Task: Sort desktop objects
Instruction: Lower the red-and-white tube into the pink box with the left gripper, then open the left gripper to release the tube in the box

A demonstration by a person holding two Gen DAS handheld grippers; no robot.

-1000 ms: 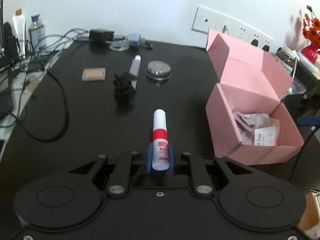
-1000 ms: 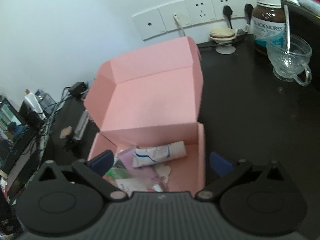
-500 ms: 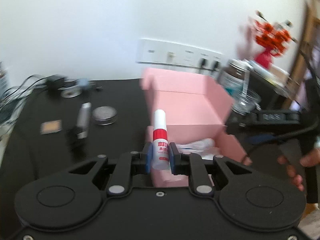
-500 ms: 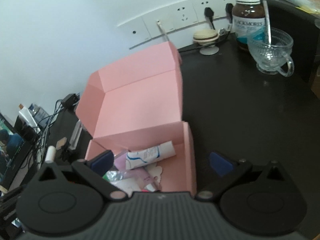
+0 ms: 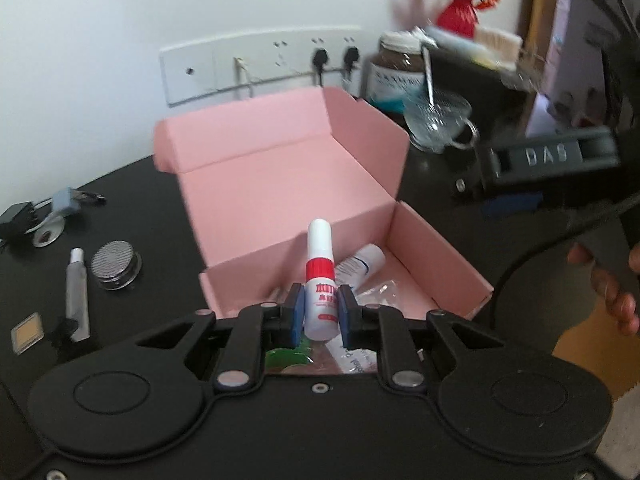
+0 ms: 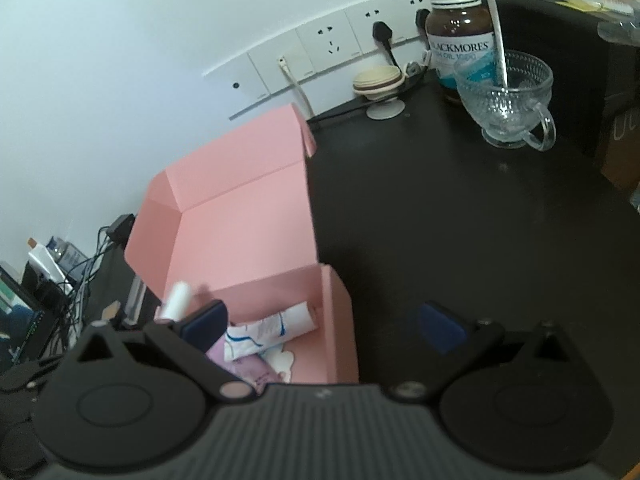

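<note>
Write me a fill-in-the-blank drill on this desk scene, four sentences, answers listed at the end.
1. The left gripper is shut on a small white bottle with a ____ band.
2. The open cardboard box is coloured ____.
3. The right gripper has its fingers apart and holds ____.
4. The spoon stands in the glass ____.

Missing words: red; pink; nothing; cup
</note>
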